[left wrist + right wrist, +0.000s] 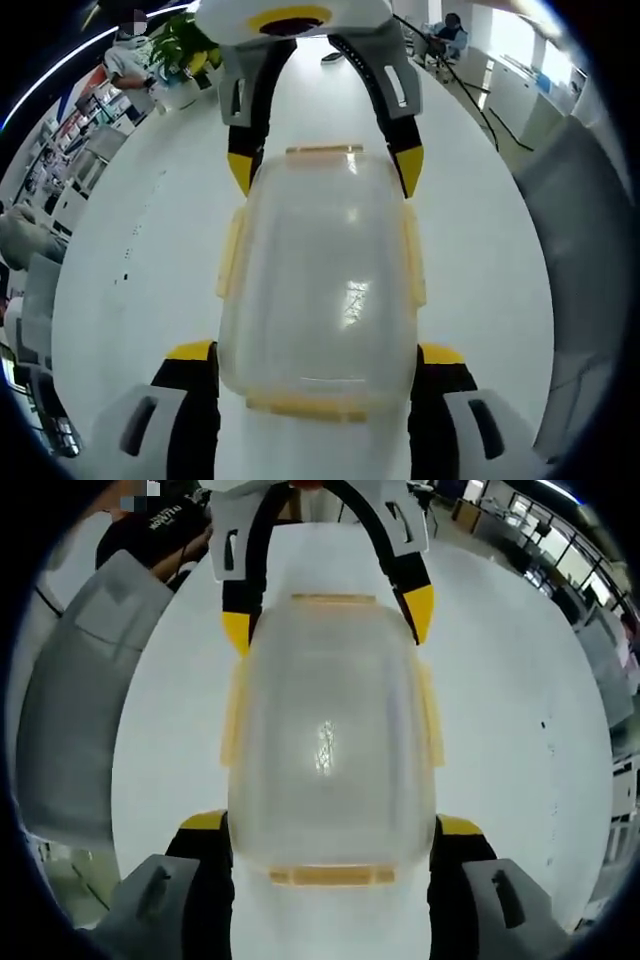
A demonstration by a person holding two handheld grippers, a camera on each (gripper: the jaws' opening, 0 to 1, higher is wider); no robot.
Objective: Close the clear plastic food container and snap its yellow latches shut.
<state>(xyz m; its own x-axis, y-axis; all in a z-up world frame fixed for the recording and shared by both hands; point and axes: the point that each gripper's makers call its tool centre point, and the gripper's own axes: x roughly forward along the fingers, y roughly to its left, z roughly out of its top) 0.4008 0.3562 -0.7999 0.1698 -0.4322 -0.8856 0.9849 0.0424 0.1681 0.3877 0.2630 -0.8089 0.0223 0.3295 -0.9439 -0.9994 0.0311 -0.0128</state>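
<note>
A clear plastic food container point(318, 280) lies on the white table point(140, 270) with its lid on. Yellow latches point(230, 250) run along all its sides, and the side ones flare outward. My left gripper point(315, 355) is open, its yellow-tipped jaws straddling the container's near end. The right gripper point(325, 170) comes in from the far end, open, with its tips at the far corners. In the right gripper view the same container point(330, 750) sits between the right gripper's point(332, 825) jaws, and the left gripper point(328, 620) straddles the opposite end. I cannot tell whether the jaws press the walls.
The long white table runs on past the container. A grey chair back point(590, 260) stands beside it, also seen as a grey chair point(80, 700). A potted plant point(185, 50) and a person point(125, 60) are at the far end.
</note>
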